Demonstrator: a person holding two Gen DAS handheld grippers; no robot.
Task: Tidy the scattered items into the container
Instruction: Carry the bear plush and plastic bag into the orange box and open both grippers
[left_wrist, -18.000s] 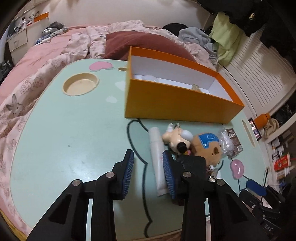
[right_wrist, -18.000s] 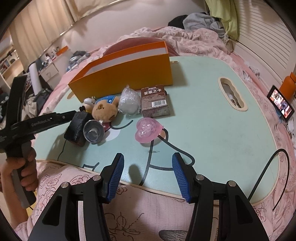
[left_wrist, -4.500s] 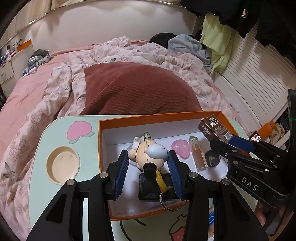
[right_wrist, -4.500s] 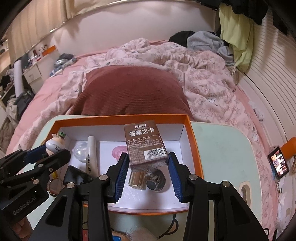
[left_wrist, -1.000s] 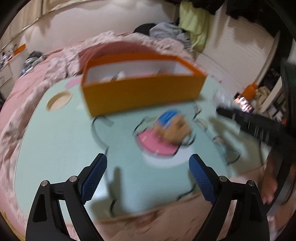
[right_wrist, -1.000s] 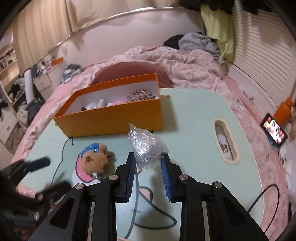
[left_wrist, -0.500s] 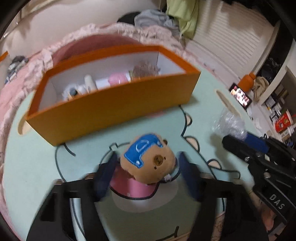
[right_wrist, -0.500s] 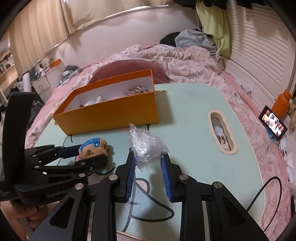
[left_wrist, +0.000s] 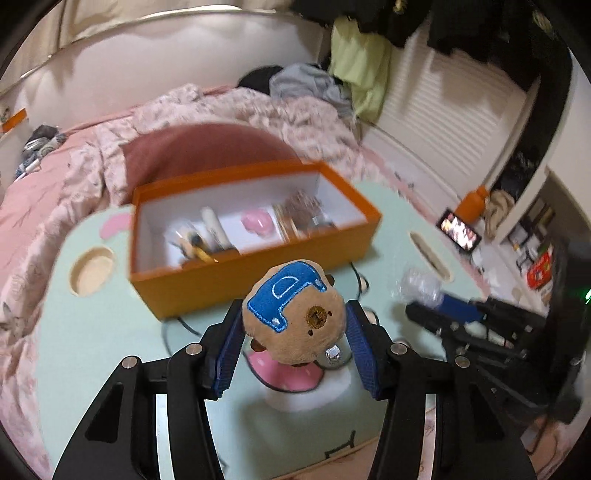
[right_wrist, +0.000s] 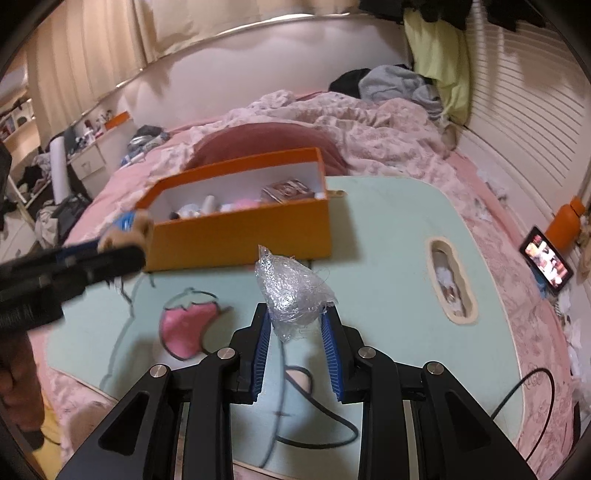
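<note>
My left gripper (left_wrist: 293, 328) is shut on a brown plush bear head with a blue cap (left_wrist: 295, 314), held above the pale green table (left_wrist: 92, 332) in front of the orange box (left_wrist: 240, 273). The same bear (right_wrist: 129, 225) shows at the left of the right wrist view, near the box's left end. A crumpled clear plastic wrap (right_wrist: 291, 288) is held in my right gripper (right_wrist: 295, 328), above the table before the orange box (right_wrist: 243, 236). The box holds a white tube (left_wrist: 216, 229), a pink heart (left_wrist: 256, 223), a brown card box (right_wrist: 288, 192) and other small items.
The table has a round cup recess (left_wrist: 91, 271) at the left and an oblong slot (right_wrist: 450, 280) at the right. A pink bed with a red pillow (right_wrist: 266, 140) lies behind. A phone (right_wrist: 546, 260) and an orange bottle (right_wrist: 565, 223) sit at the right.
The left gripper closed from wide open onto the plush bear and lifted it off the table toward the box. The right gripper kept its hold on the plastic wrap.
</note>
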